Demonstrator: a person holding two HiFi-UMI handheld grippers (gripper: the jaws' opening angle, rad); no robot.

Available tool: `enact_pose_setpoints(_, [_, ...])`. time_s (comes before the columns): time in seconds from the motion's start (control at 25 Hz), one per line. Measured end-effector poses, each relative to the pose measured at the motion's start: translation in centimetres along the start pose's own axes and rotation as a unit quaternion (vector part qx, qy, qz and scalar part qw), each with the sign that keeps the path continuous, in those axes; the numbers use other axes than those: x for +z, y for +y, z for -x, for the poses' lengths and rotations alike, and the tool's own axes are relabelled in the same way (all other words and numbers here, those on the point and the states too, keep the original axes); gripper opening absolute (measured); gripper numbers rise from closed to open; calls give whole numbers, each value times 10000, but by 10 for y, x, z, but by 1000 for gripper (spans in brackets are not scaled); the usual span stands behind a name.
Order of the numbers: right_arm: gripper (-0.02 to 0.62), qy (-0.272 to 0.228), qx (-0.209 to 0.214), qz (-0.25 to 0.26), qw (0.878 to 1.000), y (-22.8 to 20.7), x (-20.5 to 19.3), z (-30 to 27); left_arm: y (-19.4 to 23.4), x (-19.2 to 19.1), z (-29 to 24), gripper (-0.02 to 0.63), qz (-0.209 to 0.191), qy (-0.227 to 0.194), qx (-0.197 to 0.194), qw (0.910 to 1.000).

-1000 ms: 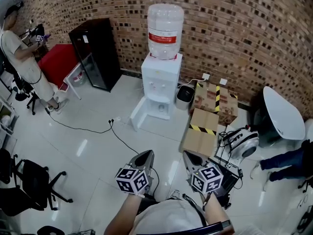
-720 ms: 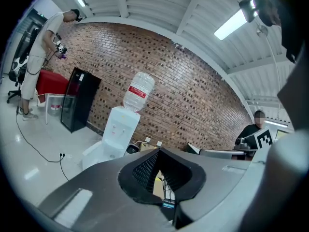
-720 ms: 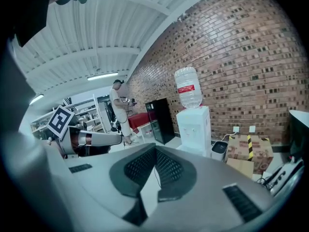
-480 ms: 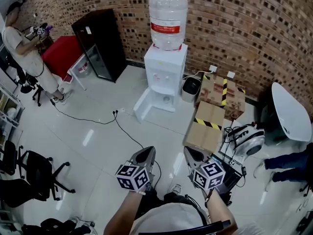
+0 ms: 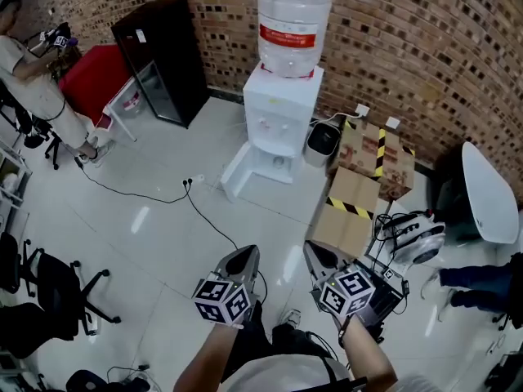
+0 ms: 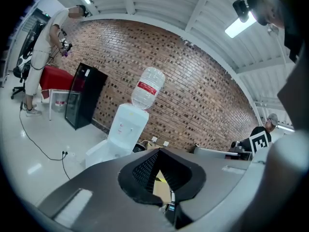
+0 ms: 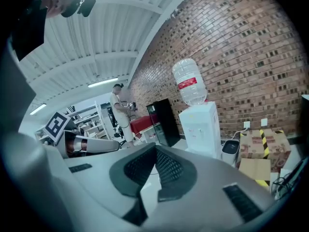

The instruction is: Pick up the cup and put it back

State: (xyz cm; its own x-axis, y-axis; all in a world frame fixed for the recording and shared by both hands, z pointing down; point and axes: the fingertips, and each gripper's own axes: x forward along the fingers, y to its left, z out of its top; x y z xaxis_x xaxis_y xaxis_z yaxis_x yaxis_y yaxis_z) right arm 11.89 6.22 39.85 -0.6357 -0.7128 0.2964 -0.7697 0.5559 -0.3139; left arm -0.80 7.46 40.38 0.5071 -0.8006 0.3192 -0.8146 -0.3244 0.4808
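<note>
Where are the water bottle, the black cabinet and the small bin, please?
water bottle (image 5: 294, 0): head view, clear body.
black cabinet (image 5: 176, 55): head view, side panel.
small bin (image 5: 323, 141): head view, top.

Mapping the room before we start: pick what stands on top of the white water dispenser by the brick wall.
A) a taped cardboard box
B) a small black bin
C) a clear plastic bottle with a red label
C: the clear plastic bottle with a red label sits upturned on the white water dispenser, while the taped cardboard boxes and small black bin stand on the floor beside it.
</note>
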Motion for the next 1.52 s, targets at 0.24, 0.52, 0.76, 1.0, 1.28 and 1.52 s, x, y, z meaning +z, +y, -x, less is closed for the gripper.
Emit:
enact_pose_setpoints(0.24, [15,-299,-498,-156,9982,-33,4,-87,63,29,-41,2,-237,116,-41,9996])
enact_pose_setpoints(0.52, [266,-156,-1142,-210,9931,-90,-27,-186,132,35,-99,3,-493,487,-307,9971])
enact_pose_setpoints(0.76, [371,416,-1584,-107,9864,-160,-86,-272,189,19,-164,3,-333,559,-184,9977])
enact_pose_setpoints(1.0, [371,816,-1773,72,9807,-242,-159,-362,250,-16,-244,3,-248,454,6,9987])
enact_pose_setpoints(1.28, [371,1024,-1918,343,9755,-334,-255,-459,323,-93,-327,3,-364,493,-45,9981])
enact_pose_setpoints(1.52, [371,1057,-2146,342,9704,-407,-332,-523,369,-150,-391,3,-448,403,-271,9978])
